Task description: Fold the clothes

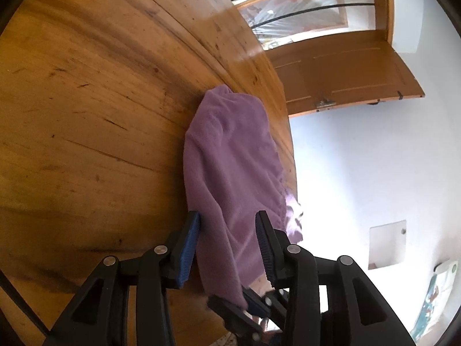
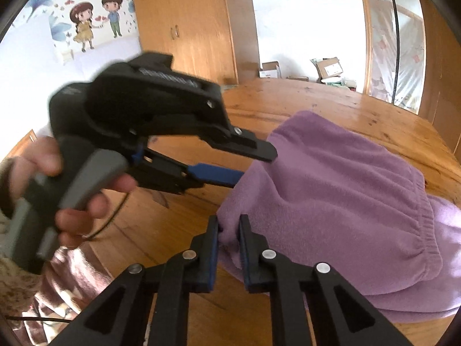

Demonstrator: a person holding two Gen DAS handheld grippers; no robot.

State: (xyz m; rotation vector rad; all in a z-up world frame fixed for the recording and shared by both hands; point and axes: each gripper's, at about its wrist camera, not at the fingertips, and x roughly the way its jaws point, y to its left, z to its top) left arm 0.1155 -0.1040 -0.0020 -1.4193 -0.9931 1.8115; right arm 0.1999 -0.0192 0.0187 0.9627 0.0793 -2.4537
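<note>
Right gripper (image 2: 228,232): jaws nearly closed, pinching a fold at the near-left corner of the purple fleece garment (image 2: 340,201). Cloth is visibly bunched between the two pads, so it has a grip.

Left gripper (image 1: 227,225): jaws spread wide in its own wrist view, garment (image 1: 230,158) running between the fingers but not clamped; neither pad is seen pressing the cloth. In the right wrist view the same left gripper (image 2: 256,163) comes in from the left, upper black finger and lower blue-padded finger apart, tips at the garment's left edge. Upper finger tip touches or overlaps the fabric; the lower pad disappears behind the cloth edge. That view is motion-blurred.

A hand (image 2: 72,190) wraps the left gripper's grey handle; patterned sleeve at lower left.

Garment lies on the wooden table (image 2: 331,98), bunched toward the near right edge. Elastic gathered waistband (image 2: 426,216) is visible on its right side, with another purple layer under it. In the left wrist view part of the garment hangs off the table edge (image 1: 288,132).

Background: wooden door (image 1: 345,72), wardrobe (image 2: 187,23), cartoon wall sticker (image 2: 95,14), cardboard boxes (image 2: 328,67) beyond the table's far side.
</note>
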